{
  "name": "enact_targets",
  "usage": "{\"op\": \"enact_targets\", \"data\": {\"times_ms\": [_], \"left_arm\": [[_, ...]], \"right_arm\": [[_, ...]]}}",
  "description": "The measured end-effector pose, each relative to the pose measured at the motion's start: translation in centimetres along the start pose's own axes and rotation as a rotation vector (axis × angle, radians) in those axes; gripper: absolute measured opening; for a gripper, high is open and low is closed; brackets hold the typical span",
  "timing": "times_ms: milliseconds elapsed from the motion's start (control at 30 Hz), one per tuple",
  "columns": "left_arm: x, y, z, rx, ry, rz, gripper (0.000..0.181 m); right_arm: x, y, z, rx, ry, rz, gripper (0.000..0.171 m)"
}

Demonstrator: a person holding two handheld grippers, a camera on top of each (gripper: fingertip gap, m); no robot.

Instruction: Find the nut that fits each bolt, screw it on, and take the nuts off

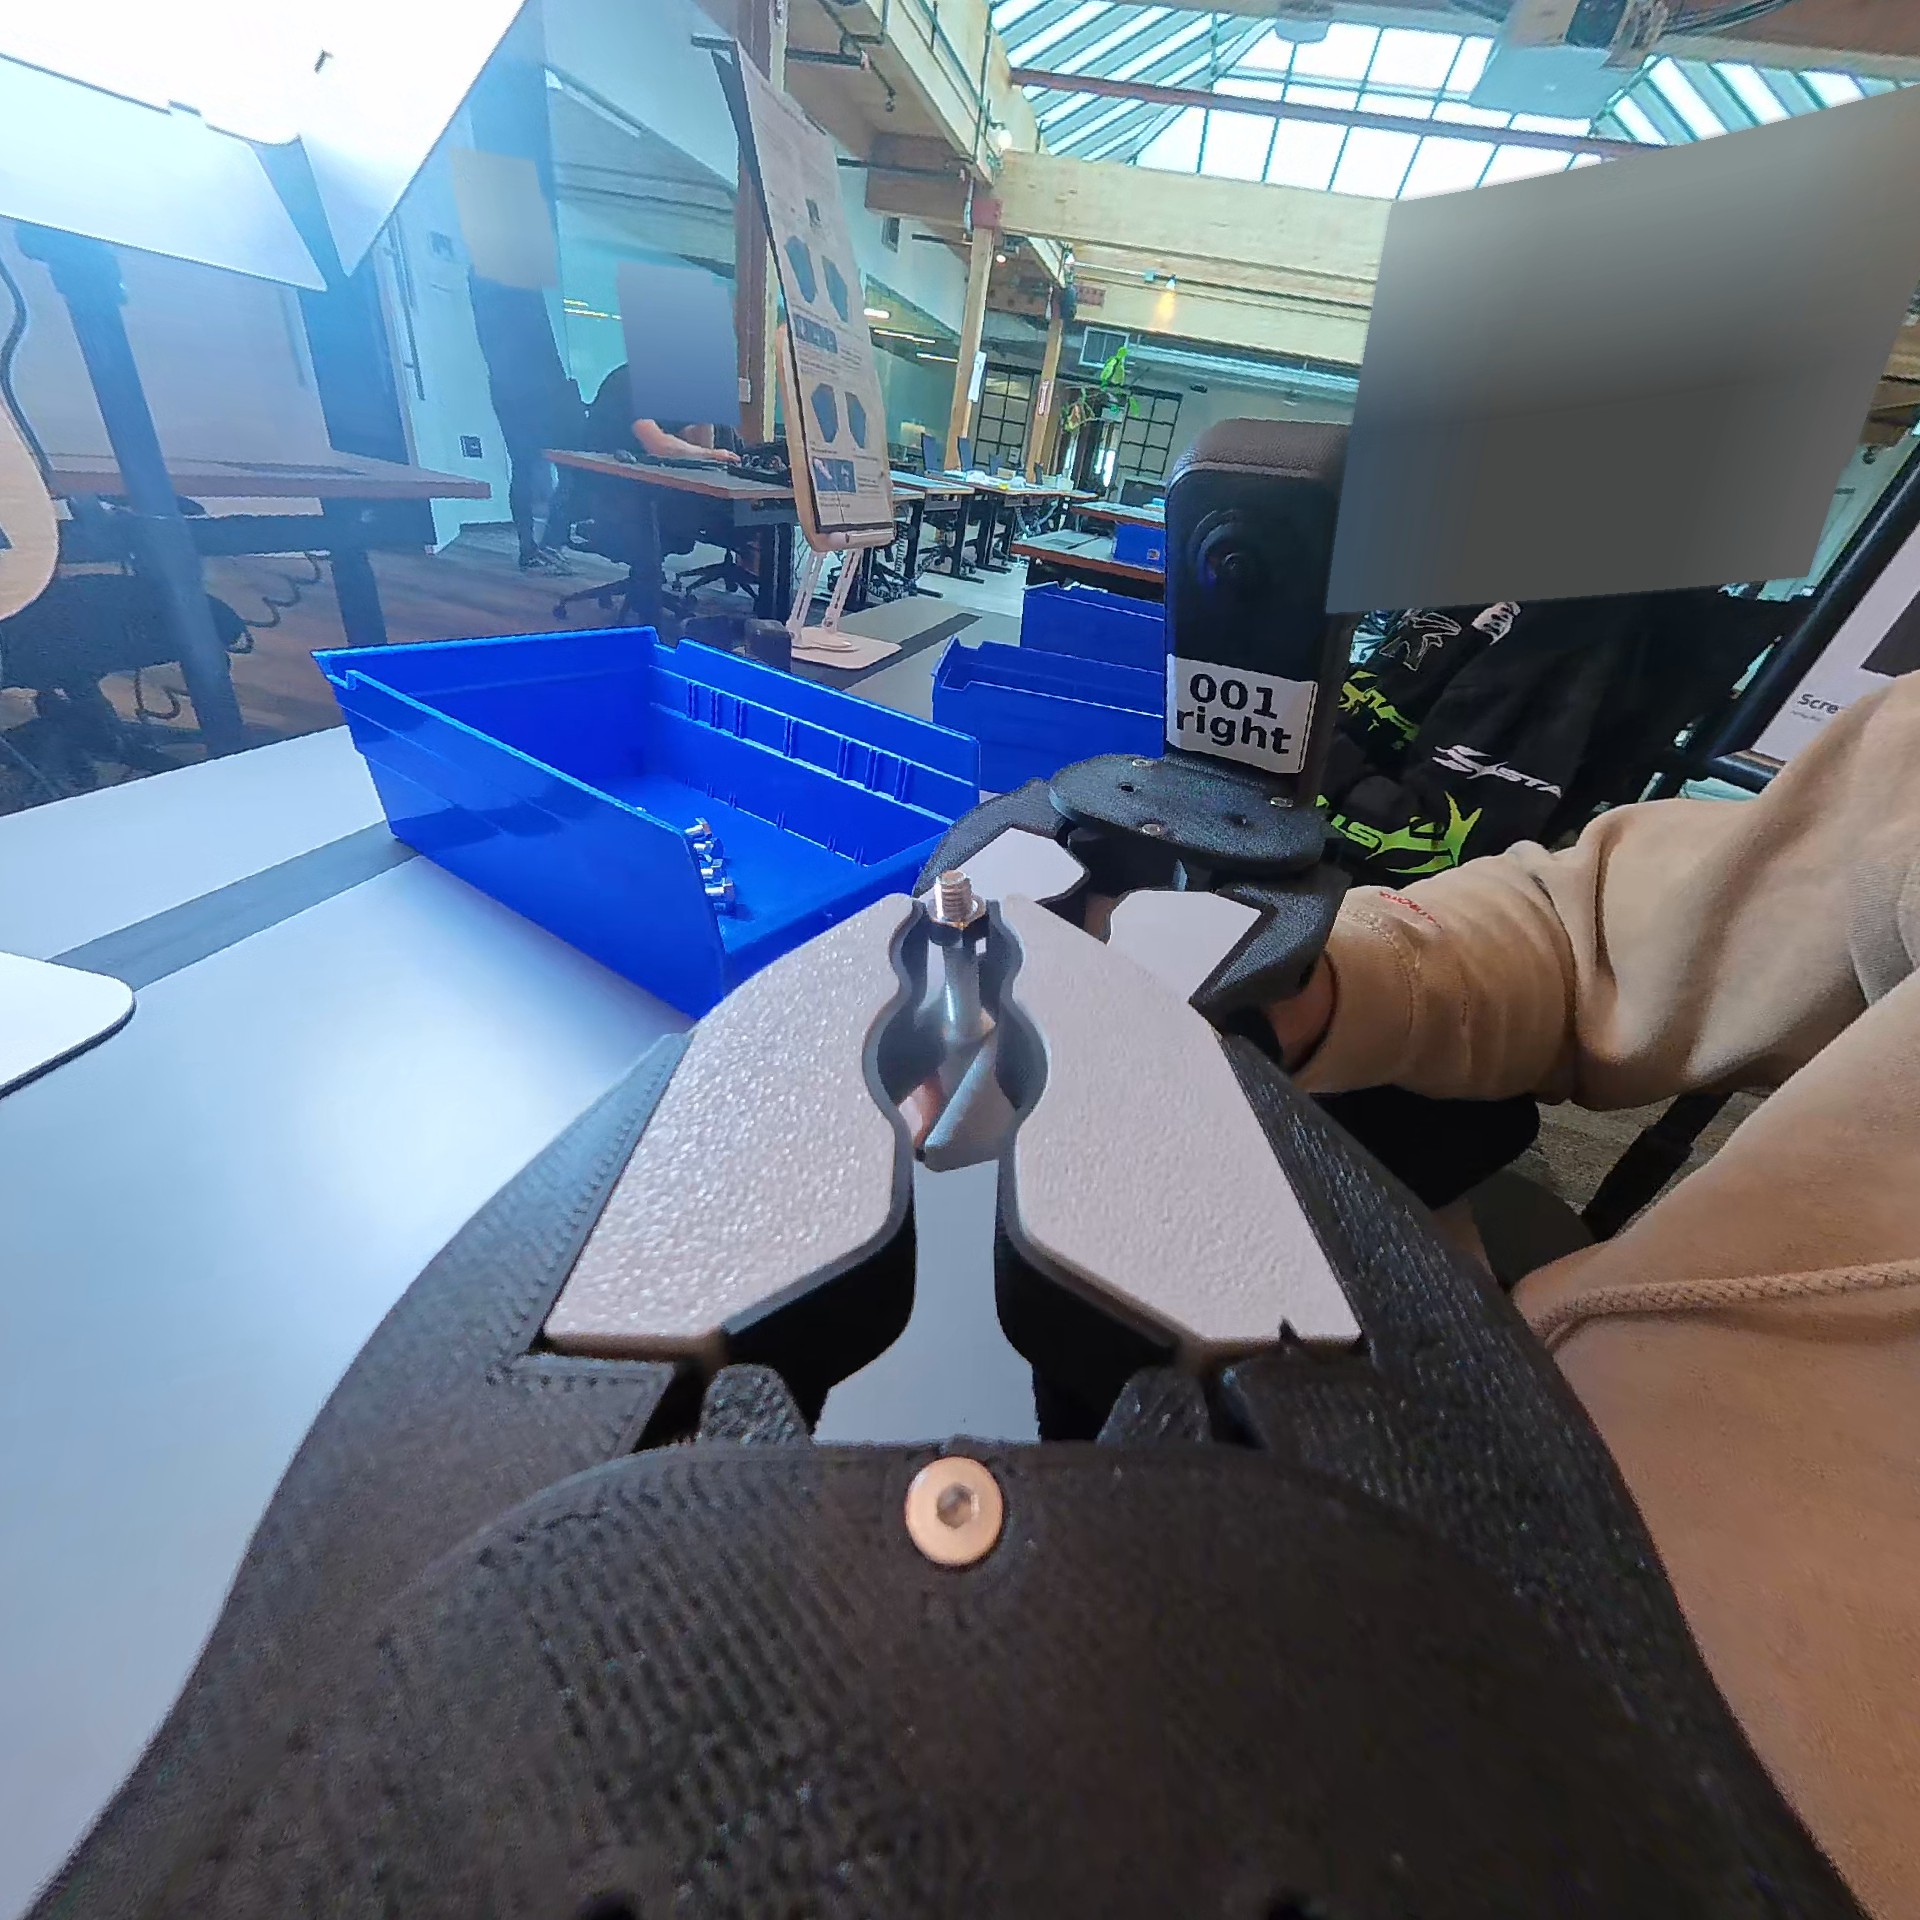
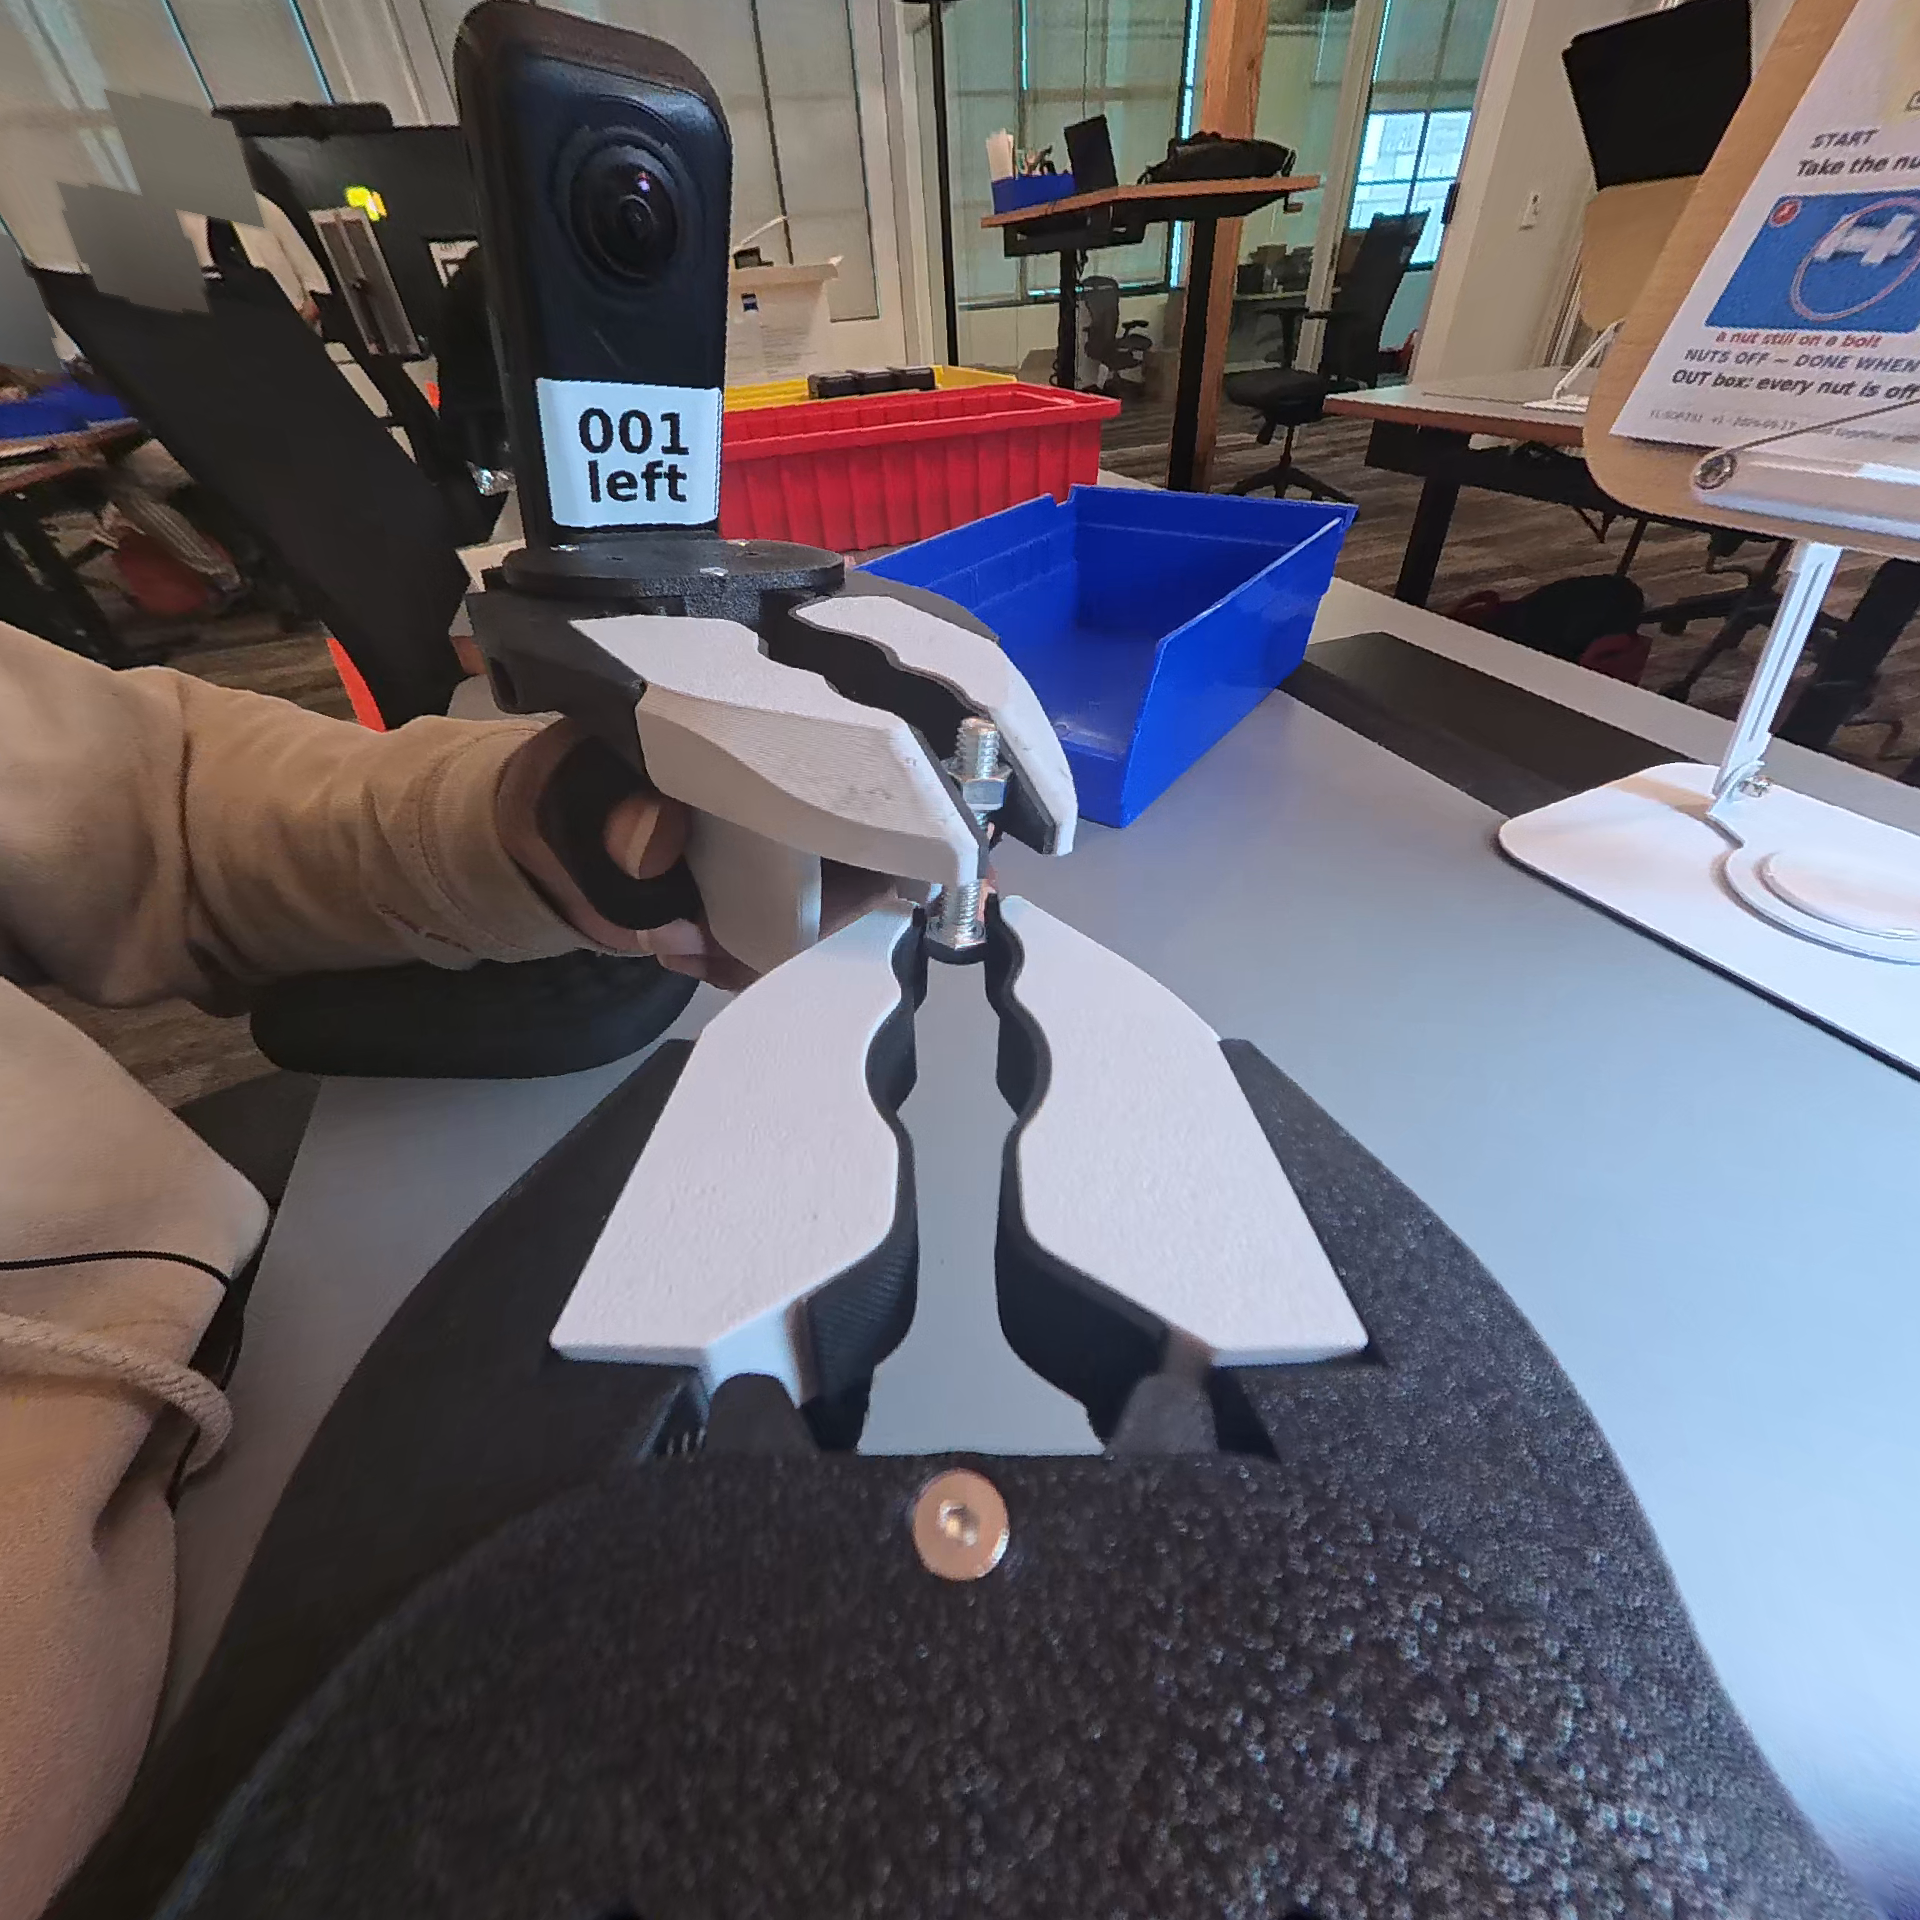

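A bolt (image 1: pixel 961 1023) is held clamped between the fingers of the left gripper (image 1: pixel 951 914), its head lying back in the notch between the pads and its threaded end pointing forward past the fingertips. A hex nut (image 1: pixel 958 912) sits on the thread just beyond those fingertips, with a short length of thread showing past it.

In the right wrist view, the right gripper (image 2: pixel 961 914) is seen closed on a nut (image 2: pixel 958 928) at the lower end of the same bolt (image 2: pixel 977 769), directly below the left gripper's tips; a second nut (image 2: pixel 985 784) is seen higher on the thread, between the left gripper's fingers.

The work is judged to be in progress: at least one nut is threaded on, and whether it is being run on or off cannot be told.

Farther along the worktop (image 1: pixel 260 1039), a few more silver fasteners (image 1: pixel 712 862) are seen lying in the near end of a blue bin (image 1: pixel 582 821), so more pairs are judged to remain. Toward the worktop's far edge, another blue bin (image 2: pixel 1226 623) is seen with nothing visible inside, and a white stand (image 2: pixel 1662 862) rests near the right edge.
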State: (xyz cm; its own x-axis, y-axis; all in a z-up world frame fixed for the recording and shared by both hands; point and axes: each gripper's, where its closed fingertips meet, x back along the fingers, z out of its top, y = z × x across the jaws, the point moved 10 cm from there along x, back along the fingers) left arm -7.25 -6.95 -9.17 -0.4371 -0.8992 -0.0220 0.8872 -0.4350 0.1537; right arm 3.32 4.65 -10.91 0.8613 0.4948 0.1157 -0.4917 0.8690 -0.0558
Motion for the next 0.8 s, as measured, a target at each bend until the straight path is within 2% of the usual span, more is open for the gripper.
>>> {"op": "enact_targets", "data": {"times_ms": [133, 233, 300, 400, 433, 500, 600, 700, 800], "left_arm": [[0.0, -0.1, -0.1, 0.003, -0.017, 0.005, 0.01], [0.2, 0.0, 0.1, -0.003, -0.013, 0.003, 0.034], [0.1, 0.1, 0.1, -0.006, -0.022, -0.005, 0.041], [0.3, 0.4, 0.2, -0.016, -0.051, -0.021, 0.033], [0.6, 0.6, 0.4, -0.013, -0.046, -0.045, 0.022], [0.9, 0.7, 0.7, 0.003, -0.021, -0.05, 0.018], [0.9, 0.3, 0.6, -0.004, -0.005, 0.013, 0.023], [0.4, -0.1, 0.1, 0.001, -0.019, 0.052, 0.041], [0.3, 0.4, 0.0, -0.028, -0.03, 0.015, 0.035]], "right_arm": [[0.0, 0.1, -0.2, -0.014, -0.015, 0.006, 0.01], [0.1, 0.4, -0.2, -0.025, -0.017, 0.005, 0.01], [0.1, 0.6, -0.2, -0.029, -0.021, 0.005, 0.01], [0.3, 1.1, -0.3, -0.047, -0.025, -0.026, 0.01], [0.4, 1.4, -0.3, -0.061, -0.026, -0.045, 0.01], [0.6, 2.0, -0.3, -0.088, -0.028, -0.071, 0.009], [0.5, 1.9, -0.3, -0.074, -0.036, -0.069, 0.009], [0.0, 1.0, -0.4, -0.05, -0.052, -0.03, 0.009], [-0.1, 1.0, -0.5, -0.046, -0.058, -0.028, 0.01]]}}
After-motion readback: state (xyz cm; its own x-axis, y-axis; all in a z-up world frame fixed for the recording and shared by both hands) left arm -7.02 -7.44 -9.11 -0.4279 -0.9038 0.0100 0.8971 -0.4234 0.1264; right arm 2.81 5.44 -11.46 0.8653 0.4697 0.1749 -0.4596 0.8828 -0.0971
